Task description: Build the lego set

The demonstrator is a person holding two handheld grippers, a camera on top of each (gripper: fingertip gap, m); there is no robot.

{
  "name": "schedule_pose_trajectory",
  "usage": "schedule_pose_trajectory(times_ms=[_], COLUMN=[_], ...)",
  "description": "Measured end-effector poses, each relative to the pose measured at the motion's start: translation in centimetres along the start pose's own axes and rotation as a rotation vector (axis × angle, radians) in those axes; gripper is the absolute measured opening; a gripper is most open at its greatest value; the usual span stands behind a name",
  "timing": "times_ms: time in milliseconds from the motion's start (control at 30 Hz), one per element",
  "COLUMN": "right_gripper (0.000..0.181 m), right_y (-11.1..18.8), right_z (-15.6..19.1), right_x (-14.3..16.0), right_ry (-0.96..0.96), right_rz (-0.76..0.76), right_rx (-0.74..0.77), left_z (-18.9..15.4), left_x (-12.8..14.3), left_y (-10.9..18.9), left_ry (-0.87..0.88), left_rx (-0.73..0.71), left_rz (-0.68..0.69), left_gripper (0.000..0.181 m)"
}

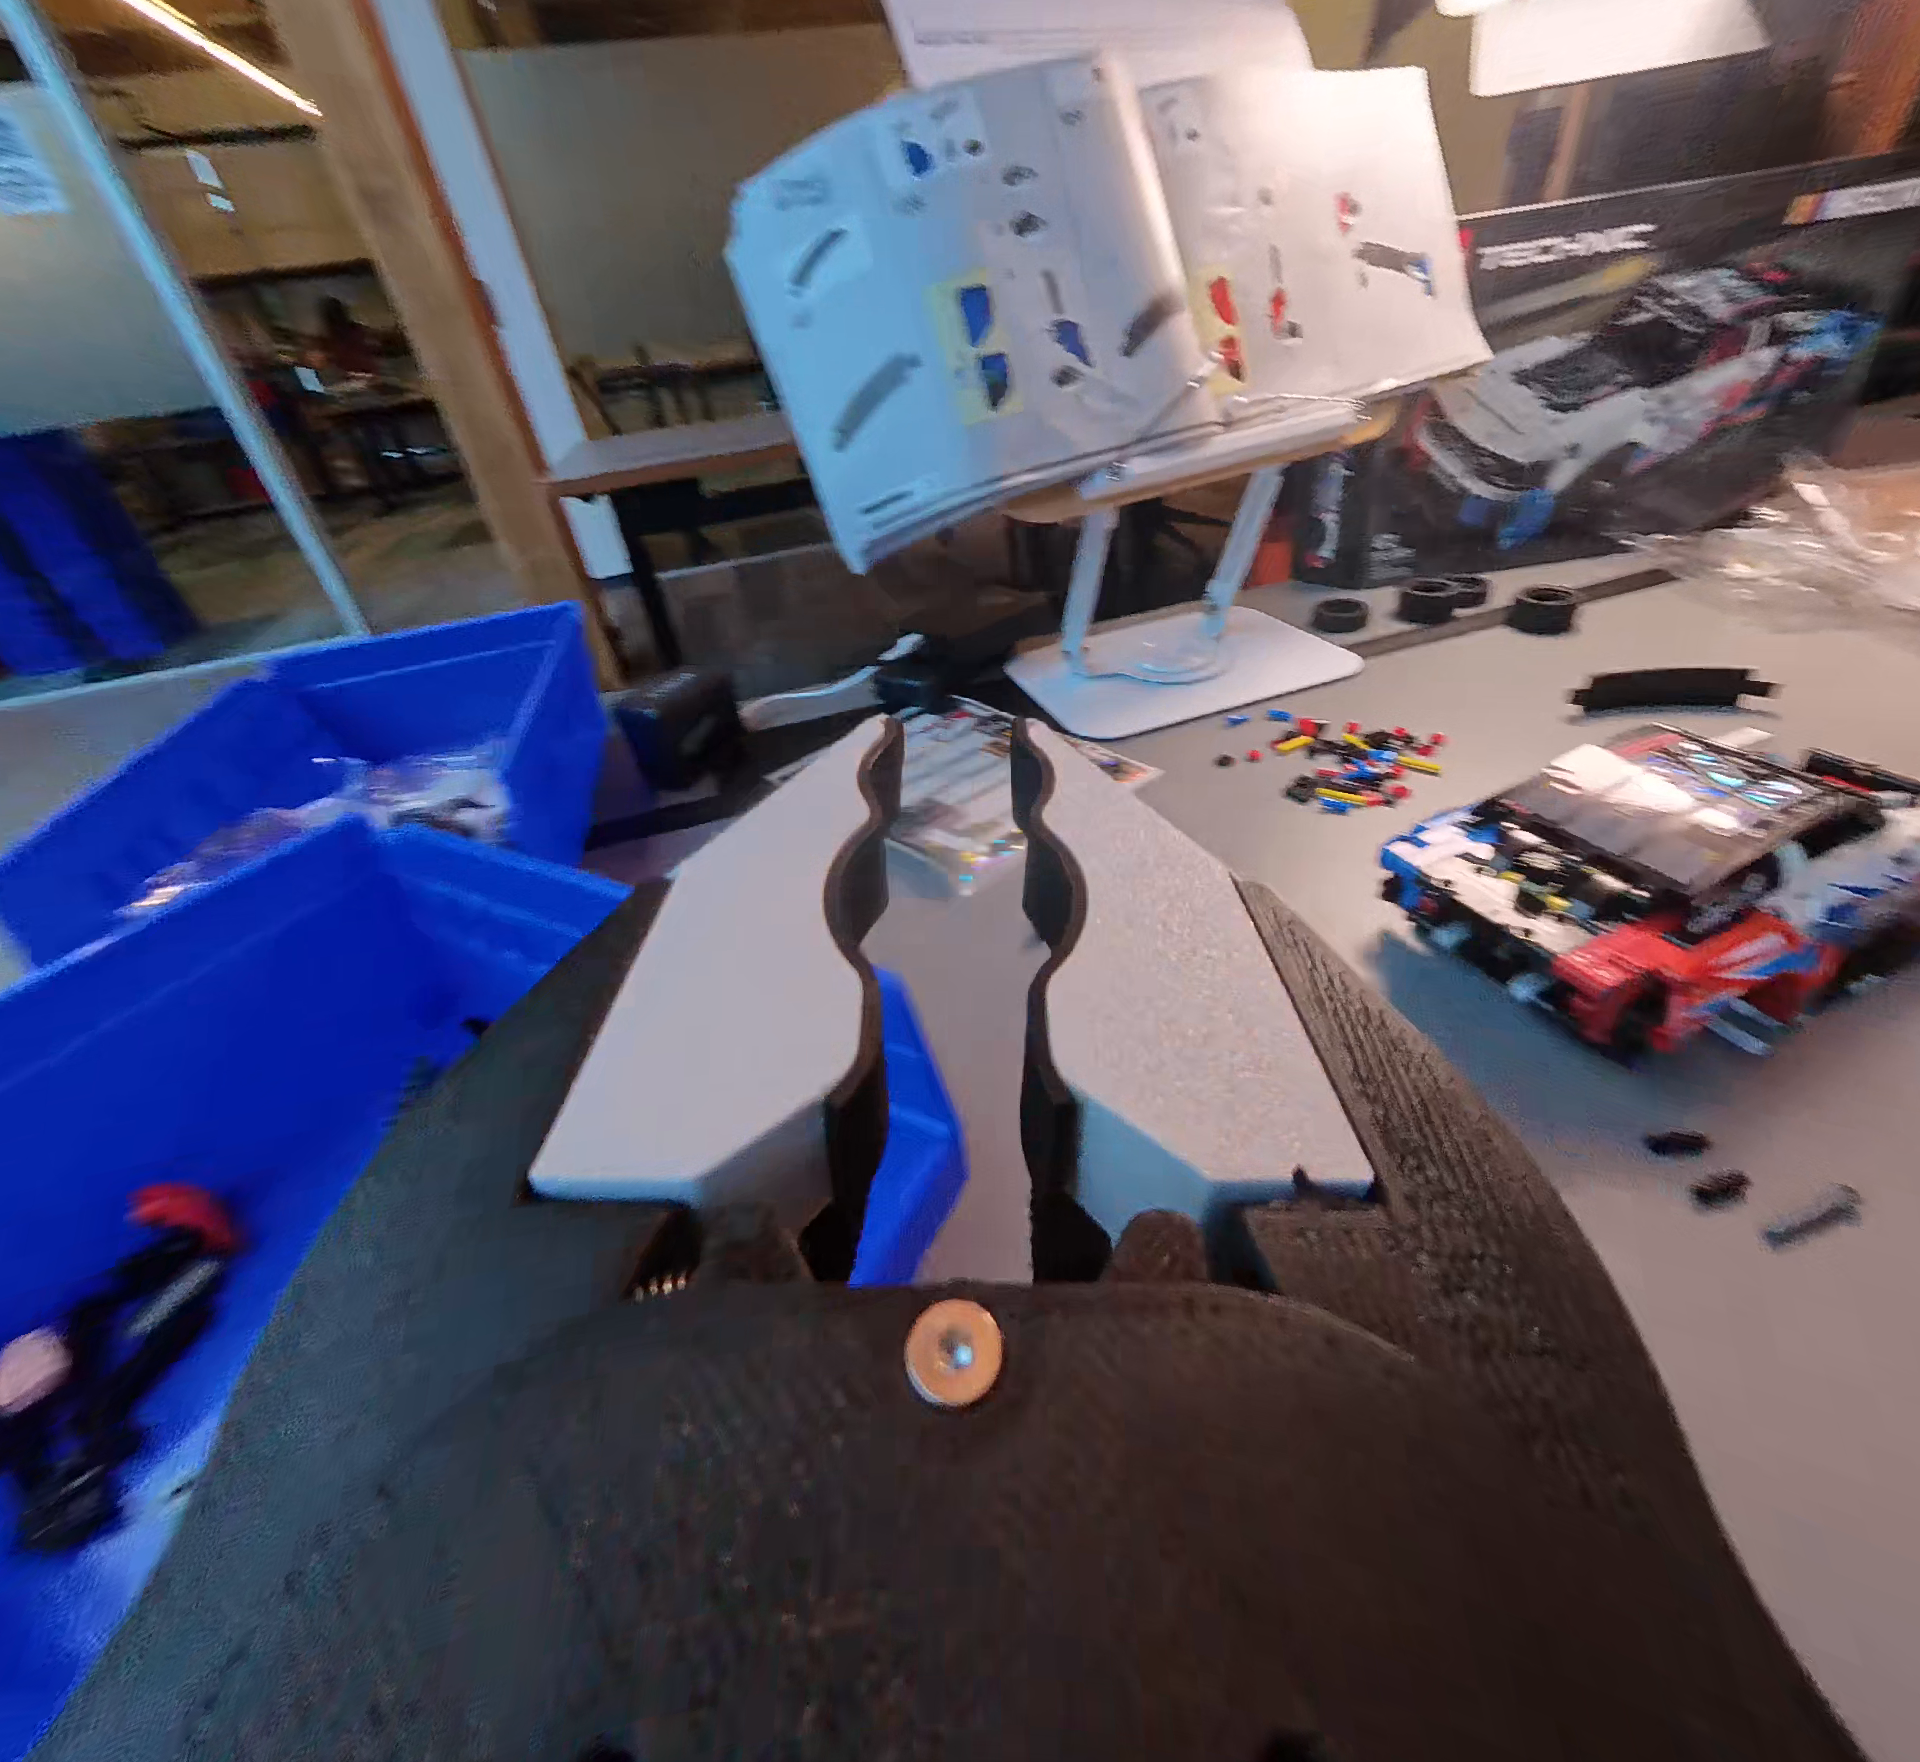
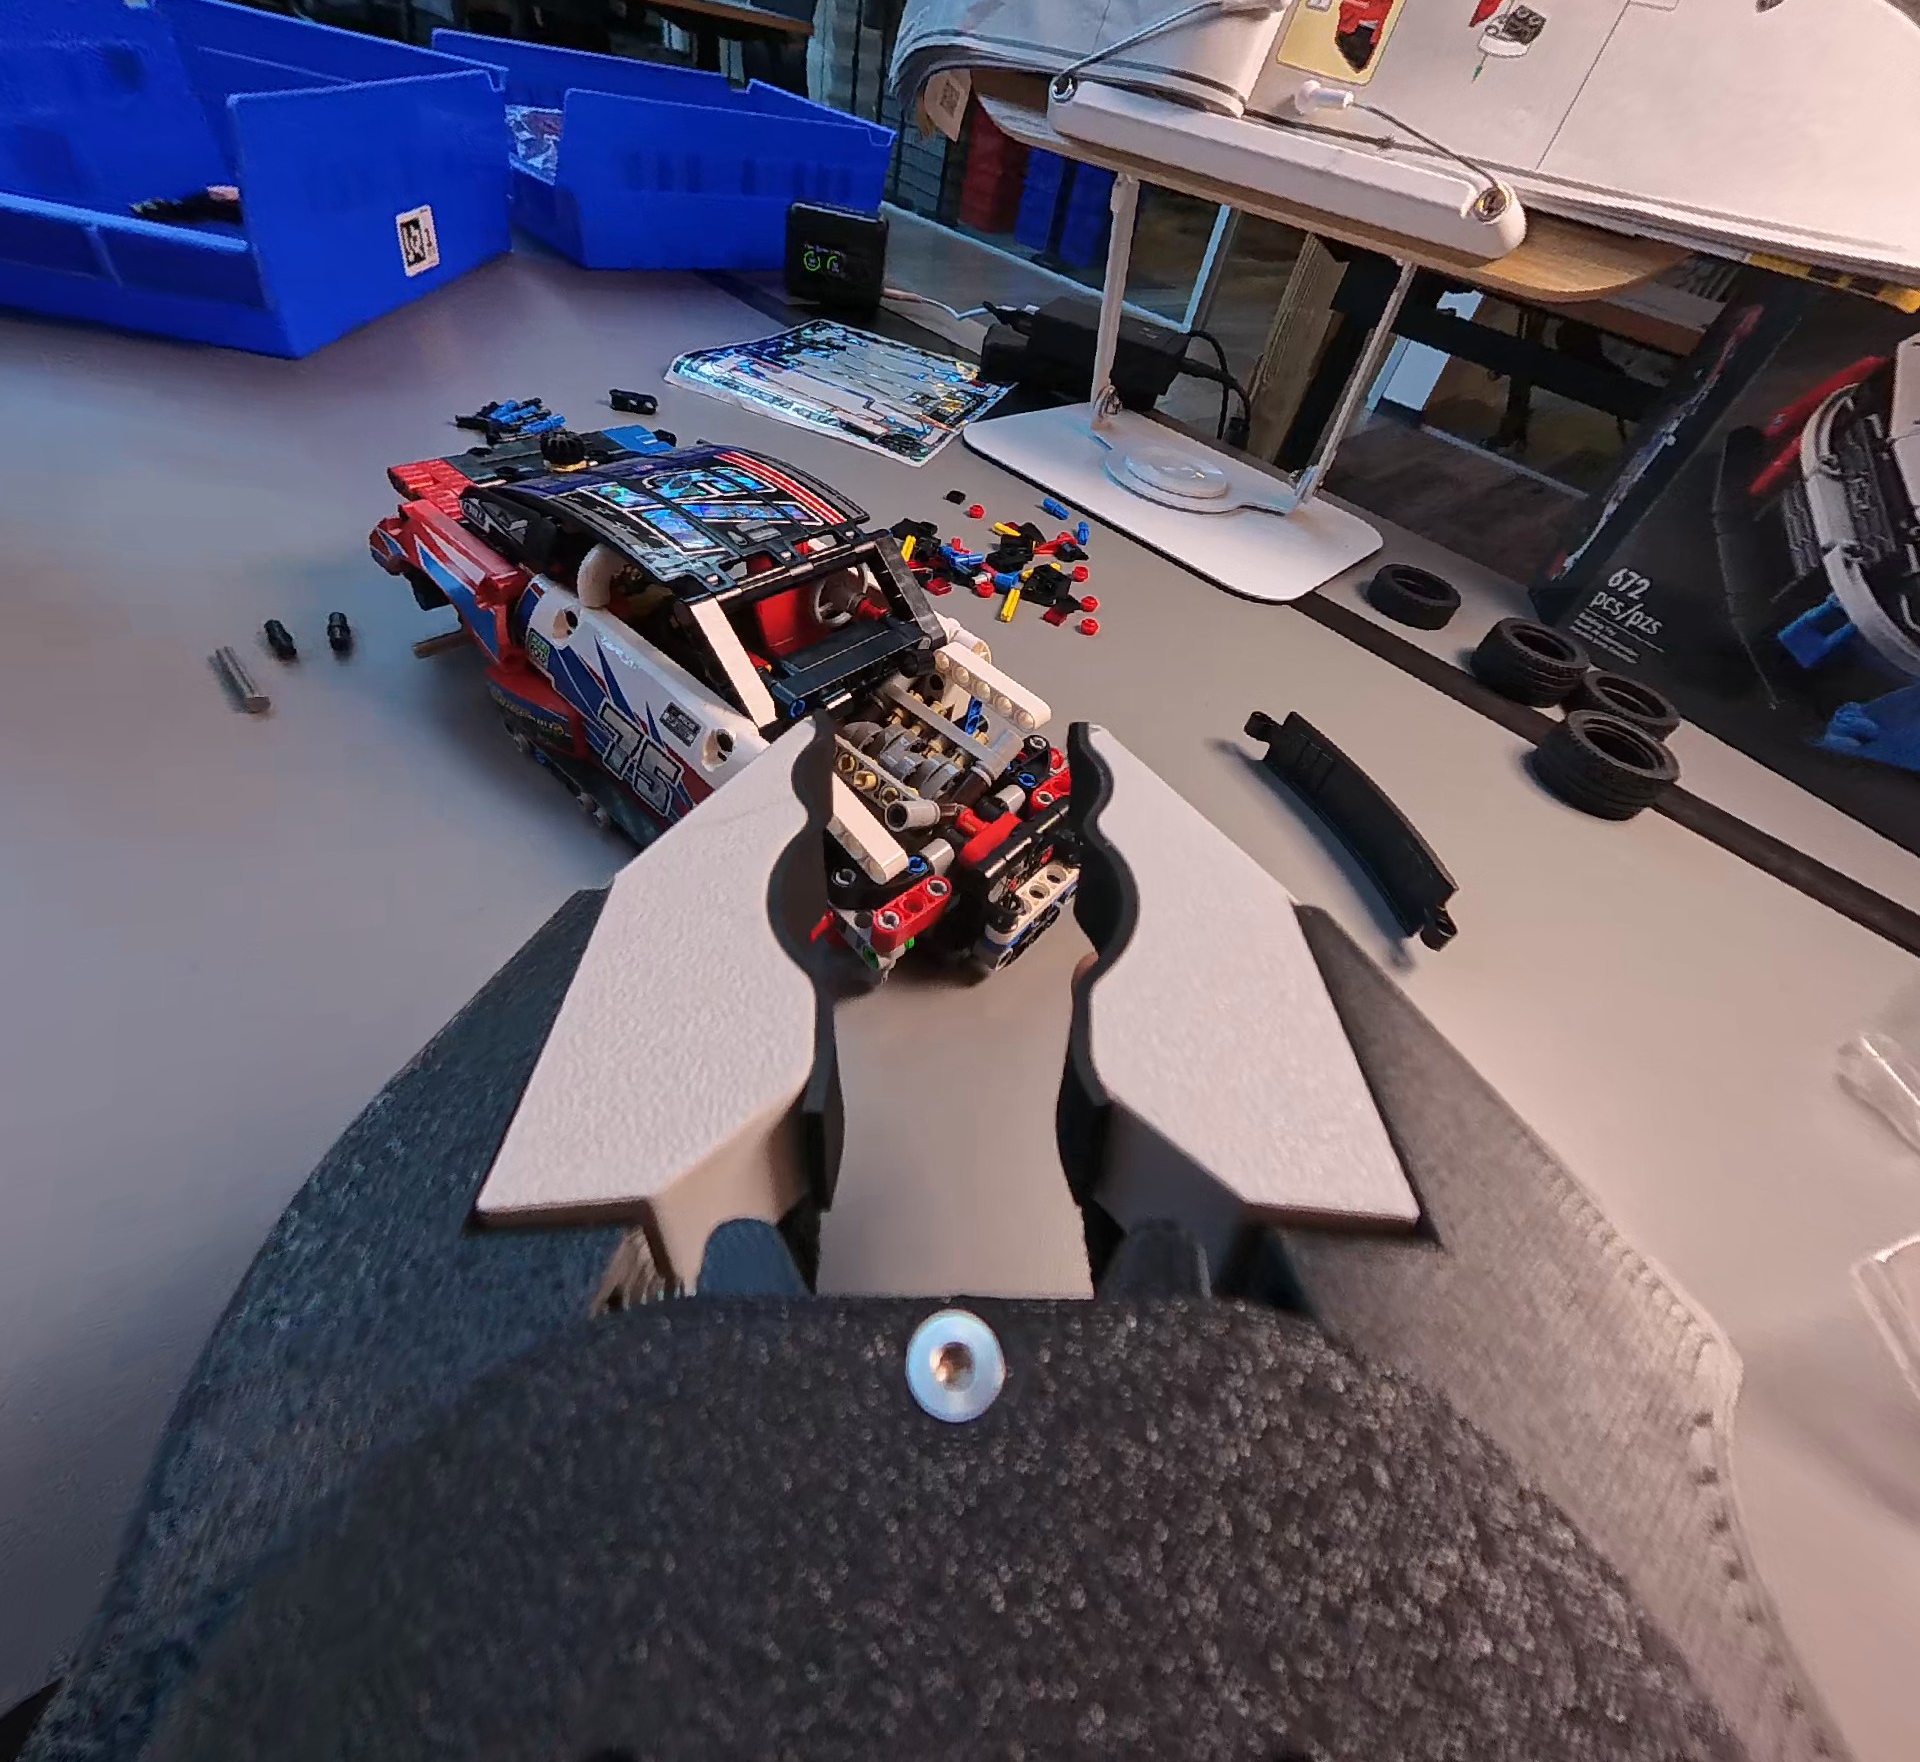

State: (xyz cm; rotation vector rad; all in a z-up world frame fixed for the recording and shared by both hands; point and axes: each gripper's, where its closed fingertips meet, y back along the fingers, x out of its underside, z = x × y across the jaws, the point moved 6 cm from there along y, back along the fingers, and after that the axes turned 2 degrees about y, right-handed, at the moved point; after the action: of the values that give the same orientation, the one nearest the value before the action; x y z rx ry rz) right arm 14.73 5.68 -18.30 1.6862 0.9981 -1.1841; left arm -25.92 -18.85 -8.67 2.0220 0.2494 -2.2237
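The part-built lego car (image 2: pixel 665 632), red, white and blue with a shiny dark roof, sits on the grey table; it also shows at the right of the left wrist view (image 1: pixel 1662 891). My right gripper (image 2: pixel 948 746) is open and empty, its tips just in front of the car's exposed engine end. My left gripper (image 1: pixel 951 741) is open and empty, held above the table beside a blue bin (image 1: pixel 239 1006), left of the car. A pile of small loose pieces (image 2: pixel 1003 564) lies behind the car. A curved black piece (image 2: pixel 1351 824) lies to the right.
Two blue bins (image 2: pixel 312 154) with parts stand at the left. An open instruction book on a white stand (image 1: pixel 1101 330) rises at the back. A sticker sheet (image 2: pixel 842 387), several black tyres (image 2: pixel 1590 725), the set's box (image 2: pixel 1787 549) and small black pins (image 2: pixel 307 637) lie around. The gap from one gripper's tips to the other's is roughly 45 cm. To reach the curved black piece (image 2: pixel 1351 824) in a straight line is about 15 cm for my right fingers, about 50 cm for my left. My left wrist view (image 1: pixel 1669 689) looks at it from another angle.
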Motion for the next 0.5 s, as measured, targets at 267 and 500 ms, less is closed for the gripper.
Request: schedule_pose_trajectory(times_ms=[267, 500], right_gripper=[0.042, 0.041], right_y=[-0.8, -1.1], right_z=[-0.2, -0.9], right_x=[0.1, 0.4], right_ry=[-0.015, -0.04], right_rz=[0.0, 0.014], right_rx=[0.024, 0.062], left_z=[13.5, 12.6], left_x=[-2.4, 3.6], left_y=[4.8, -0.5], left_ry=[-0.036, -0.121], left_rx=[-0.356, 0.209], left_rz=[0.19, 0.759], left_gripper=[0.021, 0.024])
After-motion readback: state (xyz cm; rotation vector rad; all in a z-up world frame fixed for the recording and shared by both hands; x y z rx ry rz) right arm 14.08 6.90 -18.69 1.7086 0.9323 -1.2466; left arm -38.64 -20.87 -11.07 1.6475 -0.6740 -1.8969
